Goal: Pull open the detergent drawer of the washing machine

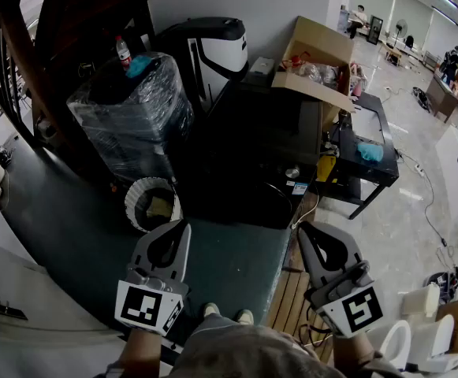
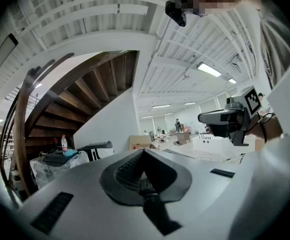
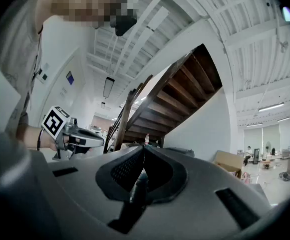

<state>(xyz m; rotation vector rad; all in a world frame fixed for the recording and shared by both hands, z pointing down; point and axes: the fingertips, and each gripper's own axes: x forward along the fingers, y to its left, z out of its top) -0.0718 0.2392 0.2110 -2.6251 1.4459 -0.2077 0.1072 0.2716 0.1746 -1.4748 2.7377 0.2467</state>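
In the head view the dark washing machine [image 1: 252, 144] stands ahead of me, seen from above, with a small round knob [image 1: 292, 172] at its near right edge. Its detergent drawer cannot be made out. My left gripper [image 1: 183, 227] is held low at the left, short of the machine, with its jaws together and nothing in them. At the right, my right gripper [image 1: 304, 230] is also short of the machine, jaws closed and empty. Both point level into the room. The left gripper [image 2: 144, 152] and right gripper [image 3: 144, 149] views show the tips meeting.
A plastic-wrapped black bundle [image 1: 132, 116] and a white-and-black appliance [image 1: 213, 50] stand left of the machine. A white bin [image 1: 151, 203] sits at its near left corner. An open cardboard box [image 1: 319, 53] and a low black table [image 1: 370, 160] are at the right. A wooden staircase [image 1: 47, 22] rises at the left.
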